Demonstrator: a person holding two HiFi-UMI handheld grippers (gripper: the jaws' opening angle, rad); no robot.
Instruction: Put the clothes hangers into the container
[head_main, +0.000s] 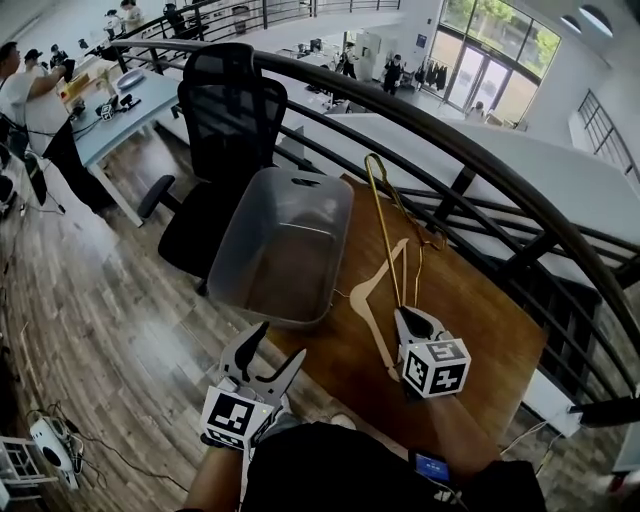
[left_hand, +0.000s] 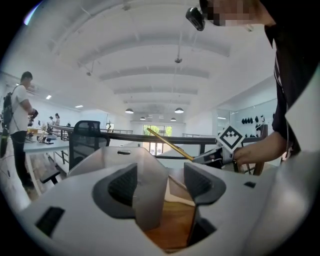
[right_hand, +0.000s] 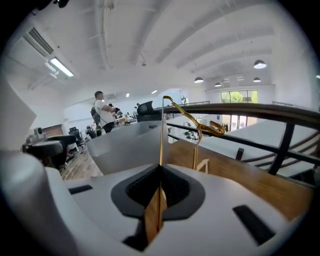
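A thin gold hanger (head_main: 385, 215) is lifted above the wooden table (head_main: 480, 320), tilted away from me, its hook (right_hand: 196, 122) at the far end. My right gripper (head_main: 408, 316) is shut on its lower end; the gold rod (right_hand: 161, 145) runs up from between the pads. A pale hanger (head_main: 372, 300) lies flat on the table just left of that gripper. The empty grey container (head_main: 285, 245) stands on the table's left part. My left gripper (head_main: 281, 343) is open and holds nothing, near the container's near corner. In the left gripper view the container's wall (left_hand: 125, 160) fills the gap between the fingers.
A black office chair (head_main: 225, 110) stands behind the container. A dark curved railing (head_main: 450, 150) runs along the table's far side. People stand at a desk (head_main: 130, 100) far left. Wood floor (head_main: 100, 330) lies left of the table.
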